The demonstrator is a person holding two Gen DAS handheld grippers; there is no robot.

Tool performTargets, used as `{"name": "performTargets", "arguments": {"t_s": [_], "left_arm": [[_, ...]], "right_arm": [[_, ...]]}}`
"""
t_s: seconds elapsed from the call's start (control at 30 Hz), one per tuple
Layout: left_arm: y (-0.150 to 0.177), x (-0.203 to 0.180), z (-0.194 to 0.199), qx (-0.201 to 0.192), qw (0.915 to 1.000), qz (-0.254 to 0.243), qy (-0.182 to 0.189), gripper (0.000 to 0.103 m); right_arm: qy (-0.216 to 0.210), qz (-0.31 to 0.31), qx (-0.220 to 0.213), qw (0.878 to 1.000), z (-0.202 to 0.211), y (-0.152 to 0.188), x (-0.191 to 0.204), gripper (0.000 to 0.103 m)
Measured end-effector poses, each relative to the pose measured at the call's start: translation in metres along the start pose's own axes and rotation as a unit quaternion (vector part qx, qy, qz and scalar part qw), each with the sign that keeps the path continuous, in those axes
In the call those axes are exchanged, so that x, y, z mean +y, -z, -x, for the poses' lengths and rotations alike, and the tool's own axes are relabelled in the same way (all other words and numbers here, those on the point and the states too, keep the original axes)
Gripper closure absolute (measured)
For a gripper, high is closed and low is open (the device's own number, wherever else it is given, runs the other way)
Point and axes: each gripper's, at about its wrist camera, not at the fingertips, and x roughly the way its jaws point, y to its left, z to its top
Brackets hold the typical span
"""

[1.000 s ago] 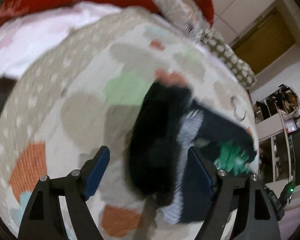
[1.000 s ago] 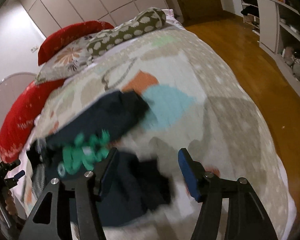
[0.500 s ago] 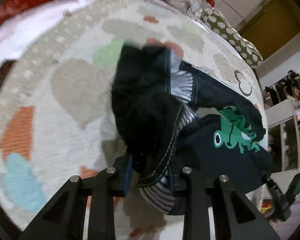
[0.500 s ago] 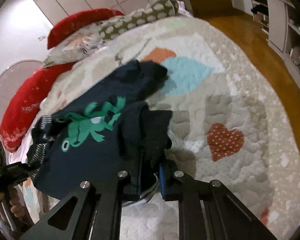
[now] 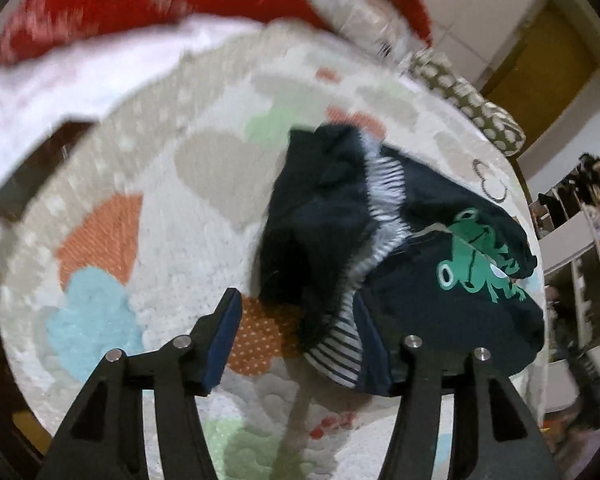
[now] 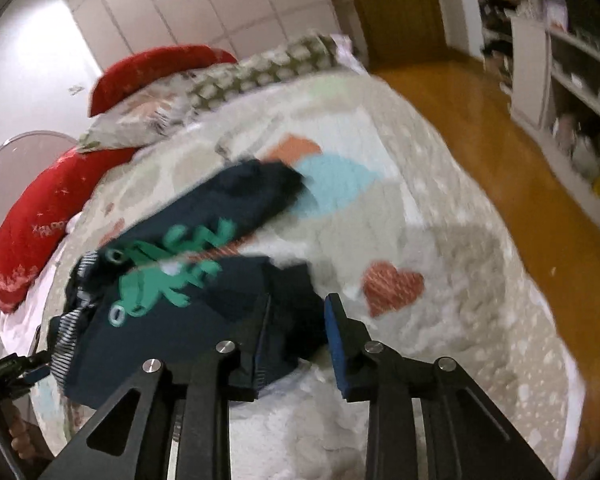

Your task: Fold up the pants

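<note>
While both of your claws are opening, the dark pants lie bunched on the quilted bed, centre right in the left wrist view, striped lining showing and a green frog print at the right. Your left claw stands released, the striped waistband edge hanging between its pads without being pinched. Your right claw, at the lower centre of its view, is also parted, dark cloth lying loose between its blue pads. Red pillows fill the upper left.
</note>
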Motion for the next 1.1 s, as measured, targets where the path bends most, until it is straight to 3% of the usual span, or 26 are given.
{"name": "performTargets", "arguments": {"t_s": [0.1, 0.27, 0.4, 0.47, 0.6, 0.73, 0.93, 1.1], "left_arm": [[0.011, -0.021, 0.007, -0.024, 0.9991, -0.036, 0.008, 0.036], [0.025, -0.035, 0.005, -0.014, 0.9962, -0.086, 0.001, 0.036], [0.034, -0.040, 0.005, -0.026, 0.9915, -0.122, -0.036, 0.032], [0.038, -0.041, 0.008, -0.040, 0.9875, -0.142, -0.055, 0.030], [0.034, -0.046, 0.008, -0.041, 0.9845, -0.164, -0.047, 0.030], [0.009, -0.055, 0.004, -0.028, 0.9825, -0.183, -0.021, 0.030], [-0.063, -0.086, -0.023, -0.023, 0.9667, -0.254, -0.017, 0.027], [-0.123, -0.109, -0.093, 0.048, 0.9608, -0.273, 0.013, 0.027]], "right_arm": [[-0.039, 0.025, -0.003, 0.999, 0.000, 0.002, 0.029, 0.052], [-0.075, 0.049, 0.043, 0.995, -0.035, 0.021, 0.060, 0.051], [-0.043, 0.017, 0.059, 0.997, -0.061, 0.027, 0.035, 0.052], [-0.048, -0.002, 0.060, 0.997, -0.062, 0.024, 0.019, 0.056], [-0.040, 0.006, 0.052, 0.998, -0.040, 0.013, 0.012, 0.053], [-0.026, 0.053, 0.044, 0.997, -0.027, -0.005, 0.022, 0.049], [0.007, 0.140, 0.048, 0.989, -0.040, -0.056, 0.037, 0.048], [-0.002, 0.170, 0.094, 0.981, -0.090, -0.109, 0.058, 0.040]]}}
